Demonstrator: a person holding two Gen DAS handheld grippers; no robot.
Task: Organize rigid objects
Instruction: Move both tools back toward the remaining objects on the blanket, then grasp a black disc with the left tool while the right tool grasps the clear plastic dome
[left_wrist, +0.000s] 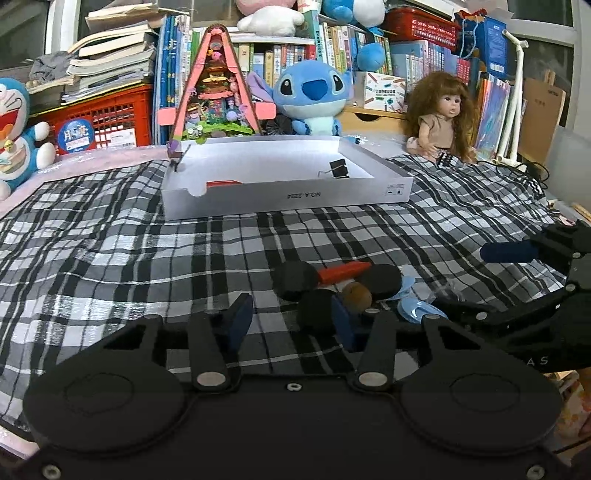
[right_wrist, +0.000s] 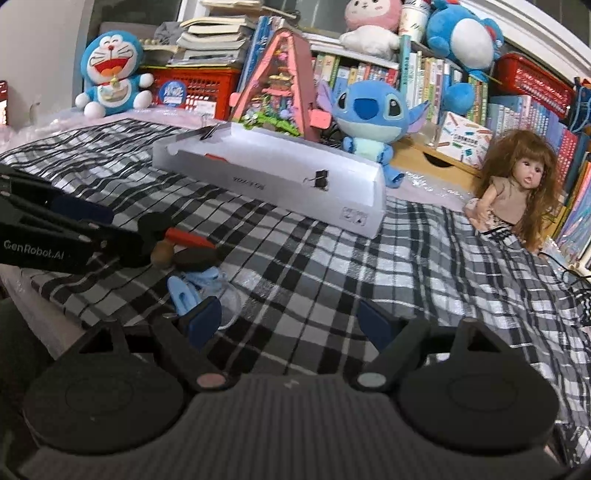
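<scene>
A white shallow box (left_wrist: 280, 199) (right_wrist: 258, 181) lies on the checked cloth; it holds a black binder clip (left_wrist: 339, 169) (right_wrist: 320, 180) and a red item (left_wrist: 221, 183). Nearer lies a small pile: black round pieces (left_wrist: 295, 279) (right_wrist: 195, 258), a red pointed piece (left_wrist: 343, 271) (right_wrist: 188, 238), a brown ball (left_wrist: 356, 297) (right_wrist: 162, 254) and light blue clips (left_wrist: 417, 310) (right_wrist: 183, 295). My left gripper (left_wrist: 291, 321) is open, its right finger against the pile. My right gripper (right_wrist: 291, 319) is open and empty, just right of the blue clips; it also shows in the left wrist view (left_wrist: 517, 258).
Behind the box stand a Stitch plush (left_wrist: 312, 96) (right_wrist: 369, 114), a pink triangular model house (left_wrist: 216, 88) (right_wrist: 280, 85), a doll (left_wrist: 441, 114) (right_wrist: 517, 188), a Doraemon plush (right_wrist: 110, 72), red crates (left_wrist: 103, 118) and shelves of books. Black cables (right_wrist: 580, 295) lie at the right edge.
</scene>
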